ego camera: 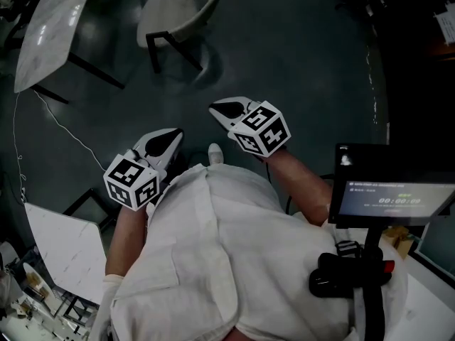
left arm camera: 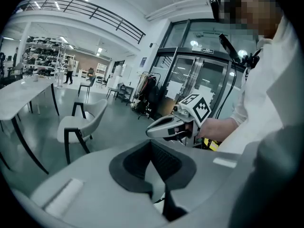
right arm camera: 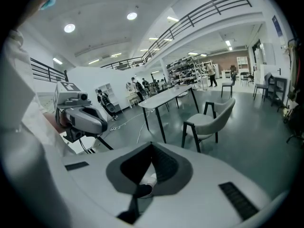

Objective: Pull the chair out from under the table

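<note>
Chair (ego camera: 169, 16) stands clear of table (ego camera: 50, 27) edge amid open floor (ego camera: 284, 55); left claw (ego camera: 173, 136), right claw (ego camera: 217, 110) clenched empty.

Left gripper (ego camera: 171, 136) and right gripper (ego camera: 216, 109) are pointing forward and slightly down toward the chair (ego camera: 181, 13), both well apart from it. The left is sitting farther back from the chair. Both are holding their jaws together with nothing between them, and both forearms are reaching out.

No legible text; screen (ego camera: 394, 199) digits too blurred
</note>
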Tool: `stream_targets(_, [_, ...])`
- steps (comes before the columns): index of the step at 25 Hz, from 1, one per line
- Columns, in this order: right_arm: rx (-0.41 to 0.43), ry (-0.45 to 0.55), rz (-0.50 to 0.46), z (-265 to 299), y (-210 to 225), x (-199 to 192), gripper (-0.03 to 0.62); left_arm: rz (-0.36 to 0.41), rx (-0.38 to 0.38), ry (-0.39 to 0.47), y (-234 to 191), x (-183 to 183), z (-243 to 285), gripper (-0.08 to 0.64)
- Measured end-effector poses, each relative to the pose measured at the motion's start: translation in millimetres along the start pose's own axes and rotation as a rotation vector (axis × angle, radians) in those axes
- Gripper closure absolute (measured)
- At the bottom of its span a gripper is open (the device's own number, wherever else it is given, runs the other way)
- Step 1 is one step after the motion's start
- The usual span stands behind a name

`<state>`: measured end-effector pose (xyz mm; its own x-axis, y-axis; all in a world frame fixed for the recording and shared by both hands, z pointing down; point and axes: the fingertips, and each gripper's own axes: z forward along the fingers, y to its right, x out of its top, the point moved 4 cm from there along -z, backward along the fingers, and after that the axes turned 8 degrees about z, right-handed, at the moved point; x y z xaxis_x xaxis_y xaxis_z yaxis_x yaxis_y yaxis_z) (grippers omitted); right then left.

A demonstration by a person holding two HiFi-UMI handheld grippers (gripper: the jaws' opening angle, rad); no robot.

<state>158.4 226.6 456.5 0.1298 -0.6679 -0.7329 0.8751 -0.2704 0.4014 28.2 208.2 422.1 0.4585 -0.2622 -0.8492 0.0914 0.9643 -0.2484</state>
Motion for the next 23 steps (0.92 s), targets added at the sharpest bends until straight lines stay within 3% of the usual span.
stream_targets(8, [-0.009,-0.004,0.001,1,2,-3,0.586,0.001,-0.003,0.007,-6,1,1,0.552])
stream_targets(16, [-0.020,-0.024,-0.011,19,-2,19,0.586,-0.018,0.007,0.031,-34,9,-19,0.552])
stream_targets(23, [-0.079,-0.064,0.061,99,27,40,0.586,-0.015,-0.030,0.015,-137,2,-28,0.552])
